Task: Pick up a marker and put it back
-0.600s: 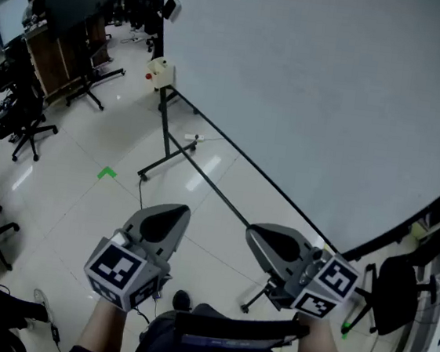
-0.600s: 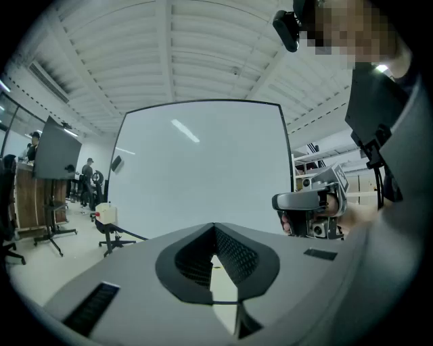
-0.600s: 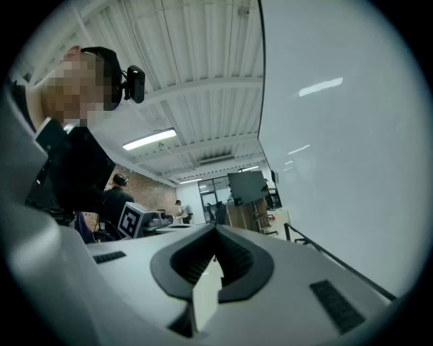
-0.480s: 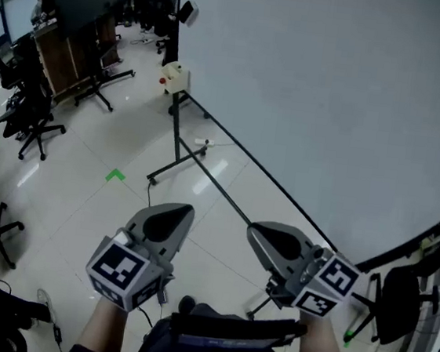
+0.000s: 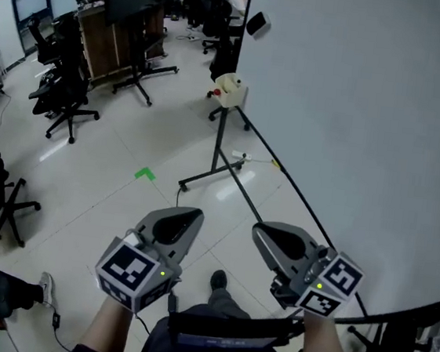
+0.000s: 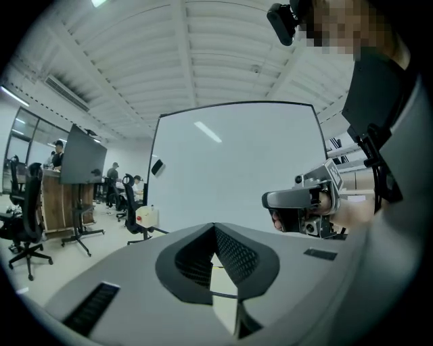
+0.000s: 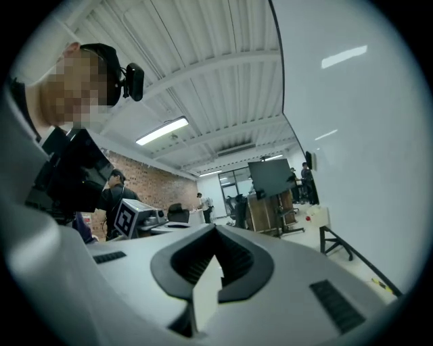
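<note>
**Head view.** Against the frames from half a second before, the whiteboard [image 5: 370,109] had slid rightward, and the cream box [image 5: 228,90] on the end of its stand now sat nearer the middle. The person's gaze had evidently swung along the board. The left gripper [image 5: 182,218] and the right gripper [image 5: 270,238] had kept their low places below the board's bottom rail, side by side and apart. This looked like a search or an approach and not a reach, so the pick-up appeared not yet begun. No marker showed on the board, its rail or the floor beneath.

**Left gripper view.** The jaws met at their tips with nothing between them. The whiteboard stood ahead of them, bare and pale. The right gripper showed to the right of the board, held in a hand.

**Right gripper view.** The jaws were likewise pressed together and empty. The whiteboard ran along the right edge. No marker could be made out here either, so its colour and its place could not be given.
</note>
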{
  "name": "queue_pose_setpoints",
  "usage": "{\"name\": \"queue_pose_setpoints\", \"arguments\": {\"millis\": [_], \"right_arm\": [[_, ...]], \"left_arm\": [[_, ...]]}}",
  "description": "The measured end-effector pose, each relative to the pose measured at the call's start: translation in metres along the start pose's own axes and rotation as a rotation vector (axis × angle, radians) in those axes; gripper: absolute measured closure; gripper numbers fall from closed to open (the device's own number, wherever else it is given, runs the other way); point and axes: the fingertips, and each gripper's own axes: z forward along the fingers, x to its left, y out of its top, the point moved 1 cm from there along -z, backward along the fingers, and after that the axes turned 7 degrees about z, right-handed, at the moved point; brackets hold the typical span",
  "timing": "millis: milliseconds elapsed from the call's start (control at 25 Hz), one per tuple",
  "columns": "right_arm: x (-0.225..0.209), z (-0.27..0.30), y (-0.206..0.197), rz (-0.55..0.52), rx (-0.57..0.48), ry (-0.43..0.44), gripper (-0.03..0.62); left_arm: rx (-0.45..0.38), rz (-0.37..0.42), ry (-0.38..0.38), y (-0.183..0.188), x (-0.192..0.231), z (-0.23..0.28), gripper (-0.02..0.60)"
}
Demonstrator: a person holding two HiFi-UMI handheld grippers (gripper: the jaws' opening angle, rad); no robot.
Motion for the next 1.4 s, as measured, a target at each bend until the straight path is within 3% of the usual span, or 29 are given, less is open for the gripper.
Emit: {"name": "queue_pose_setpoints", "arguments": {"millis": [320, 600, 920, 1200, 1400], "right_arm": [[-0.051, 0.087, 0.019, 0.006, 0.051, 0.133, 0.577], [-0.131, 0.161, 0.068, 0.021, 0.077, 0.246, 0.577], [-0.176, 0.211, 0.088, 0.059, 0.086, 0.34, 0.577], [-0.196, 0.235, 0.084, 0.052, 0.083, 0.356, 0.577], [-0.198, 0.276, 0.087, 0.036, 0.081, 0.323, 0.577]], "left_arm": [[0.026, -0.044, 0.125, -0.004, 0.082, 0.021, 0.581], [0.061, -0.036, 0.261, 0.029, 0.179, 0.077, 0.581], [0.098, -0.024, 0.371, 0.038, 0.229, 0.094, 0.581], [0.093, -0.009, 0.362, 0.031, 0.253, 0.114, 0.581], [0.064, -0.008, 0.321, 0.025, 0.298, 0.111, 0.581]]}}
